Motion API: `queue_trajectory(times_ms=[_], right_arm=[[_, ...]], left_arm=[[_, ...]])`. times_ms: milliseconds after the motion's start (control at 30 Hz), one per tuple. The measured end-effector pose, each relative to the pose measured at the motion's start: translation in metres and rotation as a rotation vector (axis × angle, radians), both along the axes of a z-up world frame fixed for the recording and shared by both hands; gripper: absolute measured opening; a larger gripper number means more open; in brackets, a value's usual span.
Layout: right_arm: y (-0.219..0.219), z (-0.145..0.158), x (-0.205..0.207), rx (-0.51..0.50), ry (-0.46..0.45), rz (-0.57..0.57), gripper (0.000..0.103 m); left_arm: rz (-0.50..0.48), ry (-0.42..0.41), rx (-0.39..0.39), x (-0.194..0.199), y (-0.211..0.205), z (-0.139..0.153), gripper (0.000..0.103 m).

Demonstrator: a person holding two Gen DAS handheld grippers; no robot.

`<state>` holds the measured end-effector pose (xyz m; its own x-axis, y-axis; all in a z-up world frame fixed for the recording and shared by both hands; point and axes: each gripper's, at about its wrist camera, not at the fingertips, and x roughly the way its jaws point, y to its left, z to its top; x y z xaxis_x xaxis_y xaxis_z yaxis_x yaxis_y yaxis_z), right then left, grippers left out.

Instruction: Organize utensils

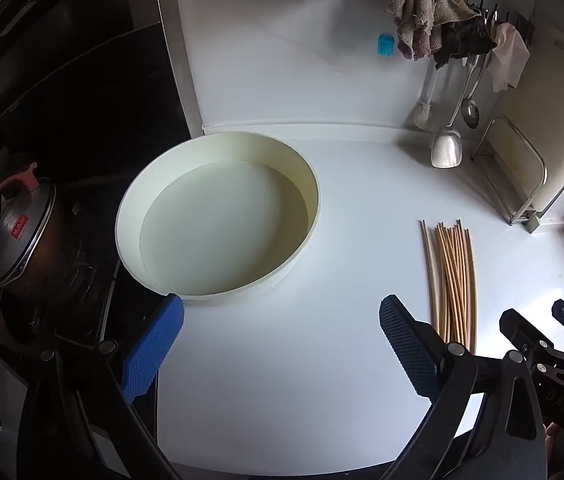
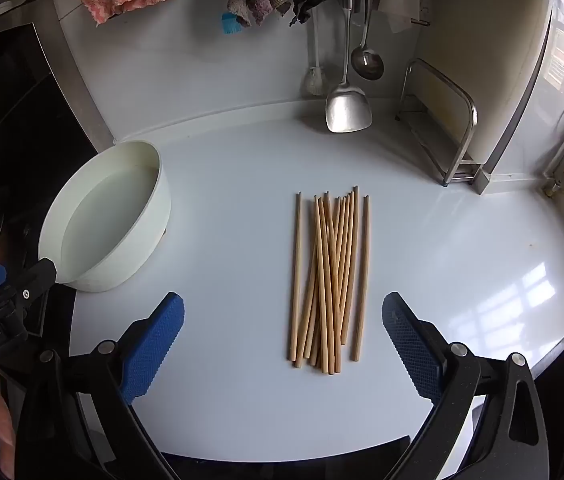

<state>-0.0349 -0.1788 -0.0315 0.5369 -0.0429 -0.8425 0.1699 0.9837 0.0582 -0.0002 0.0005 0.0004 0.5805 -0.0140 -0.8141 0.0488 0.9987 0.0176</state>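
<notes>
A: Both grippers, your left gripper and right gripper, are spread, holding nothing.

B: Because the chopsticks lie bundled on the counter, beside the empty bowl.

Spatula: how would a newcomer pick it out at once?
Start at the white counter and follow it to the back wall, right of the chopsticks. Three utensils hang there: the spatula is in the middle, between a white brush and a ladle. It alone has a broad, flat metal blade.
</notes>
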Motion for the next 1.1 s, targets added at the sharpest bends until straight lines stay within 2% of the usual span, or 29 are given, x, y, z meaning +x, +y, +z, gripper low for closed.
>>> queue_trajectory(times_ms=[1100], right_arm=[[0.0017,0.0009,-0.0067,-0.002,-0.004,-0.007,0.095]], left_arm=[[-0.001,-0.004,0.012,-0.0019,-0.0001,0.0010,0.097]])
